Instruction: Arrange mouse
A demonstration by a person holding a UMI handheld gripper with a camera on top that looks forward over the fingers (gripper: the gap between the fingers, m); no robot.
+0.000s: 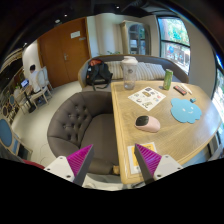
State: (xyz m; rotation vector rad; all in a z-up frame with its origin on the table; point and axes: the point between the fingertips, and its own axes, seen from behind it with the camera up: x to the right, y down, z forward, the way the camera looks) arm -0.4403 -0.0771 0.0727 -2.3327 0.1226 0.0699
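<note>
A pale pink mouse [148, 123] lies on the light wooden table [140, 140], near its left edge. A round blue mouse mat [185, 110] lies further right on the same table. My gripper [114, 160] hangs above the table's near corner, with its magenta pads [79, 159] spread wide apart and nothing between them. The mouse sits beyond the right finger, well apart from it.
A grey tufted armchair [88, 118] stands left of the table, under the left finger. On the table lie a printed sheet [148, 97], a green bottle [168, 77], a glass [129, 78] and a dark small object [180, 89]. A sofa with a bag [98, 72] stands beyond.
</note>
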